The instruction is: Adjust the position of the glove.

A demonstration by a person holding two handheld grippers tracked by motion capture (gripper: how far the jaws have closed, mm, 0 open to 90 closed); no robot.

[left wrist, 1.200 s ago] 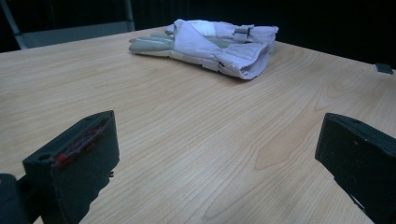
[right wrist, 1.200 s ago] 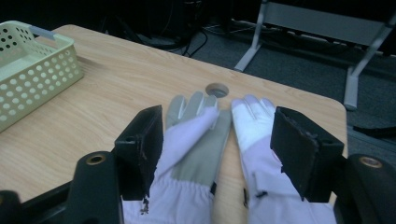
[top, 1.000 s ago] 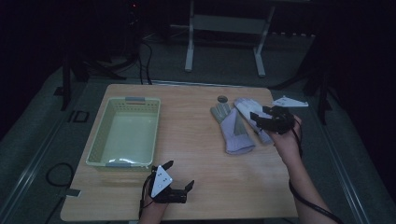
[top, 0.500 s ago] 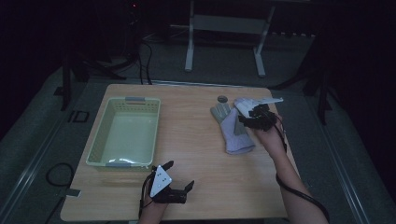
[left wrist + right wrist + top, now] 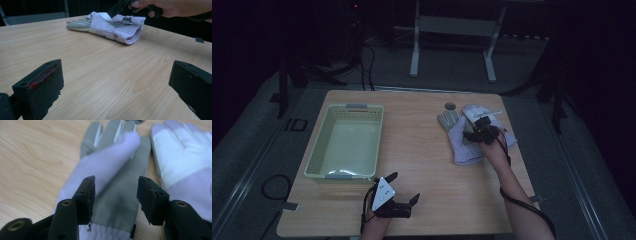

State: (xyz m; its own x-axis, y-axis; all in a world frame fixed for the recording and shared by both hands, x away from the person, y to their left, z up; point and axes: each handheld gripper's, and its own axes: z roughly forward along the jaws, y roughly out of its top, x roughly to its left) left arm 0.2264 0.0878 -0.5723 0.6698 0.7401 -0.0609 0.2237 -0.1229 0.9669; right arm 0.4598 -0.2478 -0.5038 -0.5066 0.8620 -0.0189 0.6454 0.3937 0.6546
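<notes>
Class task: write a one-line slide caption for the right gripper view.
Right gripper, jaws apart and just closing, poised over the grey-and-white glove on the wooden table, beside a second white glove.

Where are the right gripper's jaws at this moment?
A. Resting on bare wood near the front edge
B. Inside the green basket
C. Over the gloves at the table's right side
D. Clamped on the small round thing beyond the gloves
C: in the high view the right gripper sits on the gloves, and its own view shows the jaws apart, straddling the grey glove, with the basket far off.
</notes>
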